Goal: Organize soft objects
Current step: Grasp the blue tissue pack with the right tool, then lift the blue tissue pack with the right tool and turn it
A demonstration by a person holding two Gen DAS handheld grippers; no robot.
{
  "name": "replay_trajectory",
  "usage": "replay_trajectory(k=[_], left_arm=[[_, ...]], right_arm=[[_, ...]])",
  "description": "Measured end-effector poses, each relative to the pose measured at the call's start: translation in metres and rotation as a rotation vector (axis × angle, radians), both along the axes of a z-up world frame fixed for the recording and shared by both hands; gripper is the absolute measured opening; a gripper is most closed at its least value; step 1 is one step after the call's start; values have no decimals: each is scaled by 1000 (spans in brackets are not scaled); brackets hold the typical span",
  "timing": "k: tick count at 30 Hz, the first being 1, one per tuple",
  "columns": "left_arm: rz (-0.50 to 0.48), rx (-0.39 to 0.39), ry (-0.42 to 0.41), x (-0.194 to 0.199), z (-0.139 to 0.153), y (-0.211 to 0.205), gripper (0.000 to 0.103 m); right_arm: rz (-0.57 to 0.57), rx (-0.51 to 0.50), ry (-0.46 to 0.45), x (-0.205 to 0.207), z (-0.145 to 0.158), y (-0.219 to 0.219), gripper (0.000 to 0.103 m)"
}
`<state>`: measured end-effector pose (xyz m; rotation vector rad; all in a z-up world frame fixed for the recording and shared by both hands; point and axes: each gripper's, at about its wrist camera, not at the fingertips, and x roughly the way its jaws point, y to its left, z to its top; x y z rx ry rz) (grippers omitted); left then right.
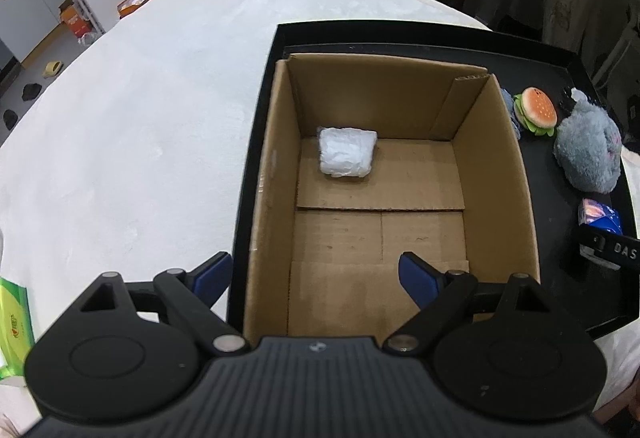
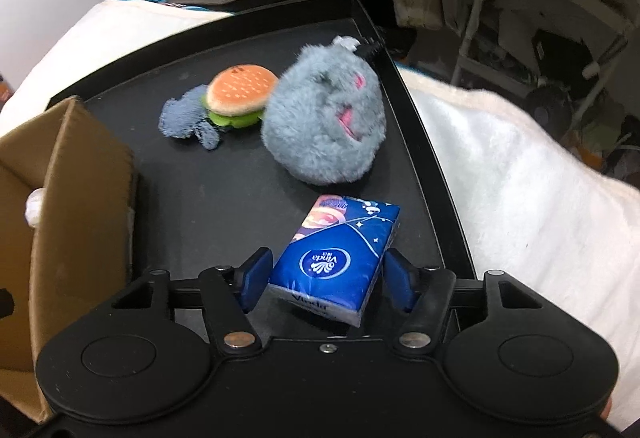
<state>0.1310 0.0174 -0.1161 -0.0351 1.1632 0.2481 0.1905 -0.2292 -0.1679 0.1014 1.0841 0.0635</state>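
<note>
Left tool (image 1: 316,274) wide apart, nothing between the blue pads, hanging over the near end of the open cardboard box (image 1: 276,142). One white crinkled packet (image 1: 347,152) on the box floor, far left corner, against the back wall. Box sitting inside a black tray (image 1: 400,34), tray on a white fluffy cover (image 1: 140,110); whatever is underneath not visible.

Right tool (image 2: 326,274) straddling a blue Vinda tissue pack (image 2: 340,250) on the tray, right of the box. Left pad looks touching the pack's side, right pad just beside it; firm clamp not confirmable, so cannot tell gripped or loose. Near corner of the pack appears slightly raised off the tray.

Beyond the pack: grey fuzzy plush (image 2: 324,122), touching a burger plush (image 2: 240,94) on its left, then a small grey-blue rag-like piece (image 2: 184,118) against the burger. All three on the tray, outside the box.

Green packaging (image 1: 14,322) at the left edge of the left wrist view
</note>
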Motion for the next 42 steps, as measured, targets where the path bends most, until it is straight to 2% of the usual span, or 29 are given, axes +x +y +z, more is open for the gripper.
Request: replay_trajectory(k=[10, 22, 28, 30, 32, 38, 40, 42], left_arm=[[20, -30, -31, -10, 8, 15, 89], [8, -58, -72, -17, 8, 25, 88], [4, -91, -86, -21, 3, 33, 82], [0, -99, -88, -23, 1, 35, 77], [3, -108, -89, -24, -2, 38, 72], [20, -134, -92, -26, -10, 48, 67], [21, -142, -91, -27, -12, 51, 63], [23, -156, -90, -29, -15, 54, 54]], right_arm=[[85, -4, -73, -7, 32, 16, 57], [193, 5, -162, -16, 71, 56, 57], [254, 9, -189, -19, 86, 78, 56], [278, 10, -192, -19, 90, 87, 46], [296, 22, -177, -19, 92, 95, 28], [341, 20, -173, -17, 90, 112, 16], [324, 22, -165, -15, 88, 111, 17], [302, 26, -157, -15, 86, 106, 17]])
